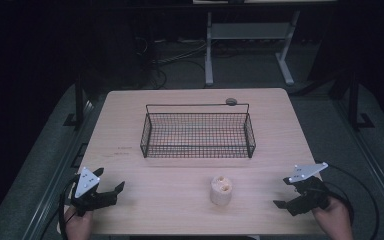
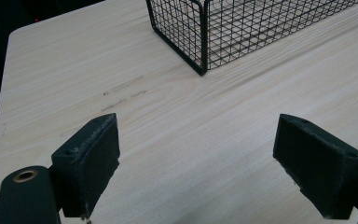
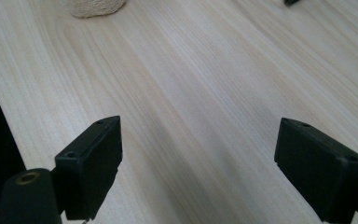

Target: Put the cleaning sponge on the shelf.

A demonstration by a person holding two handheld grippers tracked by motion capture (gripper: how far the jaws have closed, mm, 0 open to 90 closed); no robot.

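Observation:
A black wire basket (image 1: 197,129) stands empty on the middle of the light wooden table (image 1: 280,125); its near corner (image 2: 200,46) shows in the left gripper view. A cream roll of twine (image 1: 221,190) stands upright in front of the basket, and its lower edge (image 3: 93,7) is at the top of the right gripper view. My left gripper (image 1: 111,179) rests open near the front left corner, with bare wood between its jaws (image 2: 209,158). My right gripper (image 1: 281,192) sits open near the front right, to the right of the roll and apart from it, holding nothing (image 3: 198,163).
A small grey round thing (image 1: 231,101) sits at the basket's back rail. Behind the table stand the white legs of another desk (image 1: 209,50) and floor cables. Dark metal rails run along both sides of the table.

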